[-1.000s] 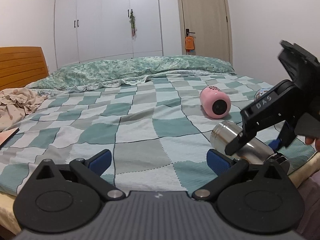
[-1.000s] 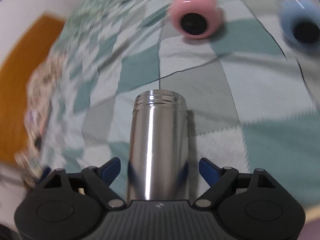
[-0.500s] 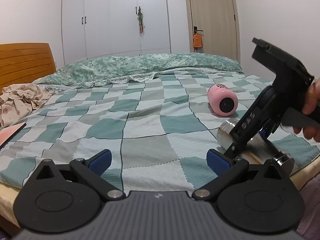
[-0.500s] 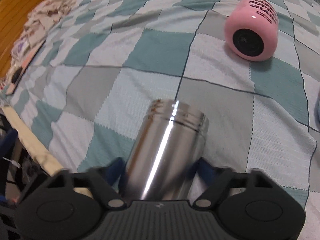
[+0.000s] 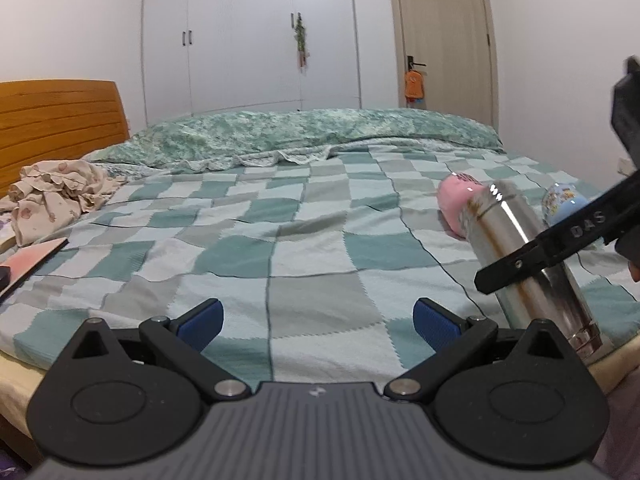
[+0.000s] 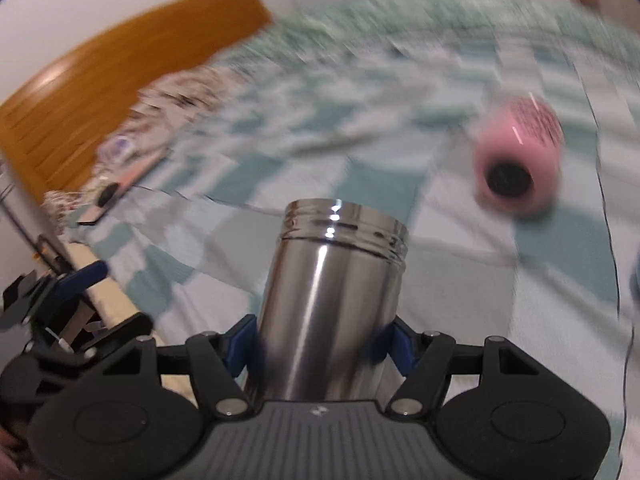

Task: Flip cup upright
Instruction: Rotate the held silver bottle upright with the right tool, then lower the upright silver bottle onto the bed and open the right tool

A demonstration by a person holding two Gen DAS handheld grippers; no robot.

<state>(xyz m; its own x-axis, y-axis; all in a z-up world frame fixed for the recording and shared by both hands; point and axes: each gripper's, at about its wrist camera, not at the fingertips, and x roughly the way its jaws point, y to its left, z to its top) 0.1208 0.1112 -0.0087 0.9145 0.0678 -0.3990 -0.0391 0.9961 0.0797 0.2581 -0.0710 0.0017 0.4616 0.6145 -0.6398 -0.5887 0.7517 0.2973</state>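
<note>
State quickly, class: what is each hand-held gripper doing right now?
Left hand-held gripper: open, holding nothing.
Right hand-held gripper: closed on the shiny cylindrical steel cup, which is tilted above the bed.

My left gripper (image 5: 318, 320) shows black linkage arms, silver pivot screws, blue ribbed pads (image 5: 434, 323) and a grey ridged body; my right gripper (image 6: 320, 344) matches, stamped "DAS".

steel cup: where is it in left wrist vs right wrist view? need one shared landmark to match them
Left wrist: steel cup at right edge, tilted, its mouth up-left, with the right gripper across its body.
Right wrist: steel cup at bottom centre, between the blue fingers, pointing away from the camera.
Shared landmark: pink cup lying on the checkered bedspread beyond it.
</note>
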